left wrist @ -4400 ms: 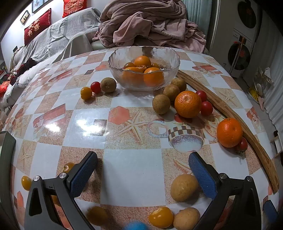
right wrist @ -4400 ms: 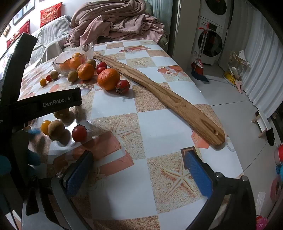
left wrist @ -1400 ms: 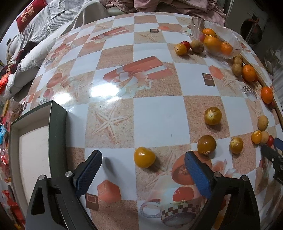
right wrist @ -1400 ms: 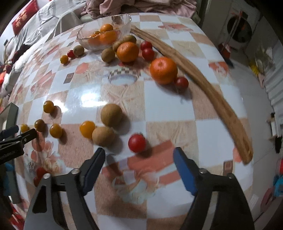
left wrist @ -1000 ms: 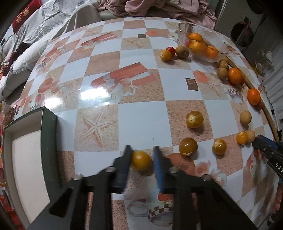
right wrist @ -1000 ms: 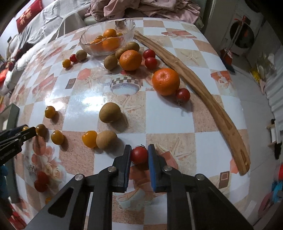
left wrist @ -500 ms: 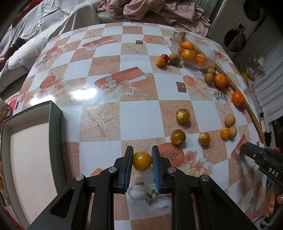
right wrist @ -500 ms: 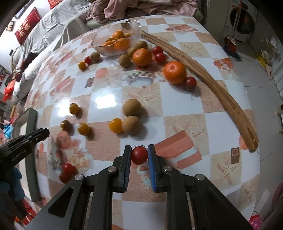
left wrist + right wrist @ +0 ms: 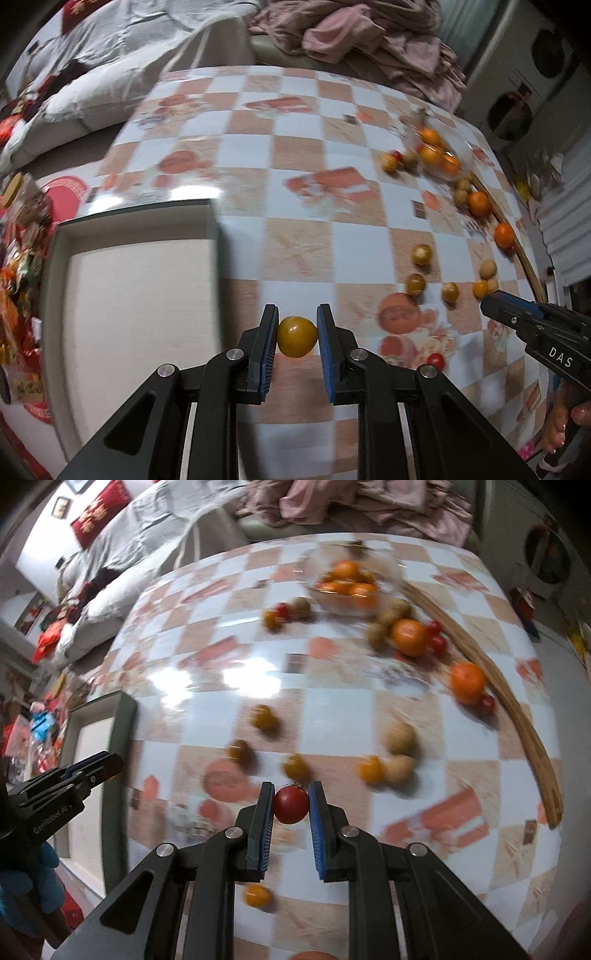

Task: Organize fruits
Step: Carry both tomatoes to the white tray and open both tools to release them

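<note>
Far left on the bench (image 9: 303,206): shallow grey tray (image 9: 140,288), pale inside, rim dark. Left tongs (image 9: 297,334) clenched on a yellow tomato (image 9: 296,336), blue pads pressing both sides, fruit held up off the checkered cloth, just right of the tray's edge. Right tongs (image 9: 291,804) clenched on a red tomato (image 9: 290,804), stem nub up, also clear of the bench surface. Below and beyond: loose small yellow tomatoes (image 9: 263,716) scattered mid-bench, two tan round fruits (image 9: 400,737) beside one orange-yellow one. Farther back right: glass bowl (image 9: 349,583) holding oranges, more oranges (image 9: 409,637) and red tomatoes (image 9: 437,642) just outside it, touching or close. Long curved wooden stick (image 9: 517,716) along the right edge of the bench. Background heavily blurred; pile of pinkish cloth (image 9: 369,33) behind the bench.
</note>
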{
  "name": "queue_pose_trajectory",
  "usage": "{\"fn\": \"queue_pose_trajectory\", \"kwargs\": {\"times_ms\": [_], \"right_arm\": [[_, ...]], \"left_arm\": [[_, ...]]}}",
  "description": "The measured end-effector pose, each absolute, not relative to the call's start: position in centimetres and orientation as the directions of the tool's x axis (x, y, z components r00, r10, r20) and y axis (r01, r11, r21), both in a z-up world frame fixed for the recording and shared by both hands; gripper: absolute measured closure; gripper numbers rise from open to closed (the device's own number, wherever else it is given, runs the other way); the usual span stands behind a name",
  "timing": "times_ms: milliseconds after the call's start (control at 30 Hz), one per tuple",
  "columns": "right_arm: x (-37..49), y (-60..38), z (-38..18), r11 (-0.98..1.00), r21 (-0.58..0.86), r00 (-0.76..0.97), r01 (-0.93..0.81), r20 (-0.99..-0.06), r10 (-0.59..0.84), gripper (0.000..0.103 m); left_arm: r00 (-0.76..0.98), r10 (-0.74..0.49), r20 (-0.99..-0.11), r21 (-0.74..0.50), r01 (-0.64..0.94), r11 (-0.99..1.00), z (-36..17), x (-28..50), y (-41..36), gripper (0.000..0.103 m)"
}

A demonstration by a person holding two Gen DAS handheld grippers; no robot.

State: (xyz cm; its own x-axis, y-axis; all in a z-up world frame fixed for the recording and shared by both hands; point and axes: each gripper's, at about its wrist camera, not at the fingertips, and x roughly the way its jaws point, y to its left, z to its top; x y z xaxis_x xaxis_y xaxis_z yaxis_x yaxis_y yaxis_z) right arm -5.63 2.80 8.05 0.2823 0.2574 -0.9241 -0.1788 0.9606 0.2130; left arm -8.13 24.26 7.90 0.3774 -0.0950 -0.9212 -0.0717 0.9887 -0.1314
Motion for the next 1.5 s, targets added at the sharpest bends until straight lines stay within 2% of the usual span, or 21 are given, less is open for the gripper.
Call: {"fn": "queue_pose_trajectory", "kwargs": {"times_ms": [300,633,1167,1200,1267,1300,1333,1400,1500], "right_arm": [[-4.5,13.1,8.5,0.907,0.263,0.232,-0.328,-0.909,0.347,0.083],[-2.9,24.2,6.6,0.846,0.298,0.152,-0.442,-0.905,0.398,0.083],[-1.1,31.2,1.9,0.828,0.23,0.096,-0.511,-0.942,0.321,0.082],[-1.1,31.1,1.8,0.828,0.231,0.093,-0.511,-0.943,0.32,0.082],[-1.1,31.1,1.8,0.826,0.234,0.093,-0.512,-0.941,0.325,0.081],[-1.0,31.1,1.8,0.824,0.237,0.09,-0.514,-0.941,0.327,0.08],[-1.0,31.1,1.8,0.821,0.248,0.084,-0.514,-0.938,0.336,0.078],[-1.0,30.9,2.2,0.819,0.257,0.09,-0.513,-0.933,0.349,0.061],[-1.1,30.6,3.1,0.819,0.275,0.108,-0.503,-0.921,0.375,0.049]], "left_arm": [[0.38,-0.003,-0.925,-0.094,-0.22,0.971,7.6,-9.9,32.8,0.08],[0.336,0.074,-0.939,-0.044,-0.33,0.943,4.1,-10.1,39.7,0.08],[0.318,0.093,-0.944,-0.02,-0.334,0.942,2.0,-9.8,41.7,0.08],[0.315,0.098,-0.944,-0.012,-0.331,0.944,1.9,-9.9,41.6,0.078],[0.314,0.105,-0.944,-0.002,-0.325,0.946,2.0,-9.9,41.5,0.048],[0.327,0.123,-0.937,0.008,-0.33,0.944,2.2,-10.1,41.5,0.025],[0.346,0.138,-0.928,0.016,-0.334,0.942,2.5,-10.3,41.5,0.022],[0.357,0.135,-0.924,0.013,-0.324,0.946,2.9,-10.4,41.4,0.022],[0.333,0.131,-0.934,0.018,-0.321,0.947,2.7,-10.2,41.5,0.023]]}}
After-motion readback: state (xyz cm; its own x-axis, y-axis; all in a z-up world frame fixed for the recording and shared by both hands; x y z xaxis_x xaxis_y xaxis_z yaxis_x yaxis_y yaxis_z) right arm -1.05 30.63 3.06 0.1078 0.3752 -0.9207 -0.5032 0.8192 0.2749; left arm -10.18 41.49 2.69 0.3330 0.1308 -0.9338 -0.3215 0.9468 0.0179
